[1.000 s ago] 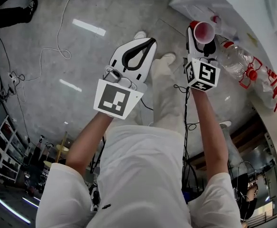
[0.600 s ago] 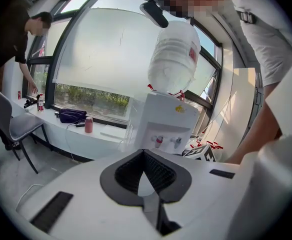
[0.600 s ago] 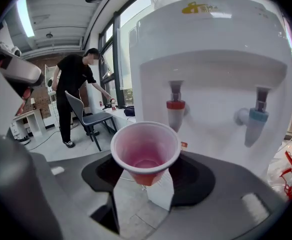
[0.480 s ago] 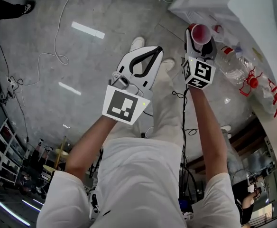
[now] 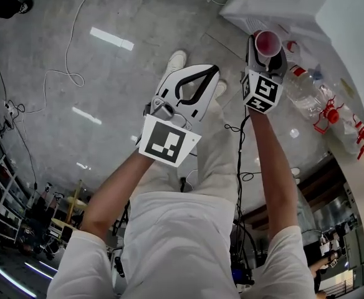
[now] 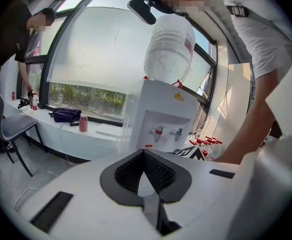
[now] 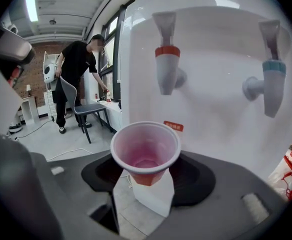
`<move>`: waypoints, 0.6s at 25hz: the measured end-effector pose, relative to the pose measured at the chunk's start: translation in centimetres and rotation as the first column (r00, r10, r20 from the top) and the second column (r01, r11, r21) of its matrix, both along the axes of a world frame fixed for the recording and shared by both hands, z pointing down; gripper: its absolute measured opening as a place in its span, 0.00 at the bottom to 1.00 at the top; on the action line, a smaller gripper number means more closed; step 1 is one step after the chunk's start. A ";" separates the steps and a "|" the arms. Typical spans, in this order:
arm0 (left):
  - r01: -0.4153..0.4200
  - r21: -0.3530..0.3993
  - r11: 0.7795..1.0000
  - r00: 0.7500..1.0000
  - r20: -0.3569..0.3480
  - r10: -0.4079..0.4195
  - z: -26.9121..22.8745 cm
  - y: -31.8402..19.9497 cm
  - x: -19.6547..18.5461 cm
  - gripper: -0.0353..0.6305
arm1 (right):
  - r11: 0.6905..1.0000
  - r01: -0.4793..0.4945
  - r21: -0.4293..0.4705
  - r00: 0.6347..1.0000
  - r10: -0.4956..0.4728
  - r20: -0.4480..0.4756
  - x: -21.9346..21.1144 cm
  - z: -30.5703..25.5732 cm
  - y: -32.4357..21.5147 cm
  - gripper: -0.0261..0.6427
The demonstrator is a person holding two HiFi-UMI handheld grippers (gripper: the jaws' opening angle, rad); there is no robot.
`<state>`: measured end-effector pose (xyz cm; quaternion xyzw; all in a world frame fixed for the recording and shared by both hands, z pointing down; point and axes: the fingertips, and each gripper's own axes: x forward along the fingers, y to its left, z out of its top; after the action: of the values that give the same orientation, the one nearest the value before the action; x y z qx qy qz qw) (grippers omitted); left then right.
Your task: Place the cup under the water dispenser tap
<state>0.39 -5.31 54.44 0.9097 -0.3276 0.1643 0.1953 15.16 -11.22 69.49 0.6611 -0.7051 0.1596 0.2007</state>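
The left tool [image 6: 144, 152] is closed, empty (tips touching); water dispenser [image 6: 158, 116] stands ahead.

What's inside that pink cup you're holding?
Nothing: the cup looks empty, its bare pink bottom showing. The right hand-held gripper covers part of the cup's lower outside.

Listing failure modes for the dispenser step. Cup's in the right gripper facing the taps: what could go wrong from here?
1. The right gripper holds the cup low, near its base; the thin cup could tip or deform on release.
2. The cup lines up slightly left of the red tap, with the blue tap close by on the water dispenser; it may land off-centre and miss the stream.
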 end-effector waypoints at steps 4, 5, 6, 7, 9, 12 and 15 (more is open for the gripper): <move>-0.013 0.004 1.000 1.000 -0.004 0.013 0.7 -0.2 -0.1 0.06 | 1.000 -0.021 0.008 1.000 0.021 -0.002 0.4 0.9 -0.9 0.48; -0.016 0.004 1.000 1.000 -0.003 0.016 0.9 -0.3 -0.1 0.06 | 1.000 -0.025 0.009 1.000 0.025 -0.003 0.6 1.2 -1.1 0.48; -0.019 0.002 1.000 1.000 -0.003 0.019 1.1 -0.5 0.0 0.06 | 1.000 -0.028 0.009 1.000 0.028 -0.003 0.6 1.5 -1.2 0.48; -0.020 -0.001 1.000 1.000 -0.002 0.020 1.3 -0.6 0.0 0.06 | 0.999 -0.031 0.009 1.000 0.031 -0.004 0.7 1.7 -1.3 0.48; -0.019 -0.005 1.000 1.000 -0.005 0.019 1.6 -0.9 0.0 0.06 | 0.999 -0.039 0.010 0.999 0.039 -0.010 0.8 2.3 -1.6 0.48; -0.029 0.005 1.000 1.000 -0.005 0.029 2.0 -1.3 0.1 0.06 | 0.998 -0.060 0.011 0.998 0.060 -0.022 1.2 3.0 -1.9 0.48; -0.032 0.007 0.999 0.999 -0.008 0.032 2.1 -1.5 0.4 0.06 | 0.997 -0.077 0.006 0.997 0.077 -0.023 1.5 3.9 -2.0 0.48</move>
<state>0.75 -6.81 56.59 0.9161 -0.3129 0.1625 0.1910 16.69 -13.19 73.42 0.6902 -0.6772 0.1578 0.2005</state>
